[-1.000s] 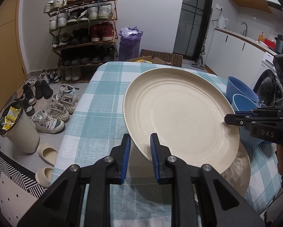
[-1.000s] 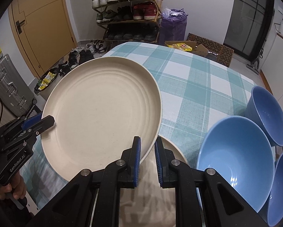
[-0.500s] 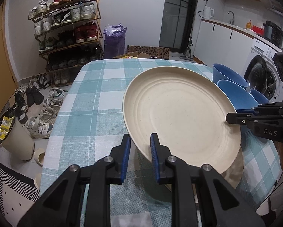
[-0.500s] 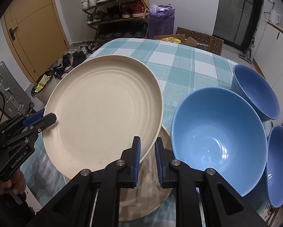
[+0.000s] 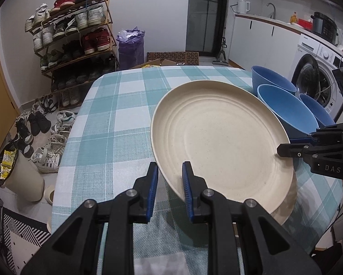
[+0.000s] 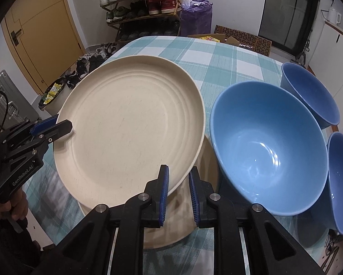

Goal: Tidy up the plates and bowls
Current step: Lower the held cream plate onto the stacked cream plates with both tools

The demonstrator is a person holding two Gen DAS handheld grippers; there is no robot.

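Note:
A large cream plate point(image 5: 219, 137) point(image 6: 130, 133) is held between both grippers, slightly tilted, just above a second cream plate point(image 6: 189, 217) point(image 5: 286, 204) lying on the checked tablecloth. My left gripper point(image 5: 170, 178) is shut on the plate's near rim; it also shows in the right wrist view point(image 6: 57, 128). My right gripper point(image 6: 178, 181) is shut on the opposite rim; it also shows in the left wrist view point(image 5: 292, 145). Three blue bowls point(image 6: 267, 146) point(image 6: 308, 96) point(image 6: 342, 178) stand to the right of the plates.
The table point(image 5: 116, 119) has a teal and white checked cloth. A shoe rack point(image 5: 73, 39), loose shoes, a purple bag point(image 5: 130, 48) and a bin point(image 5: 18, 171) are on the floor beyond. A washing machine point(image 5: 318, 73) stands behind the bowls.
Both grippers carried the plate to the right and lower over the second plate. The bowls now sit close beside it.

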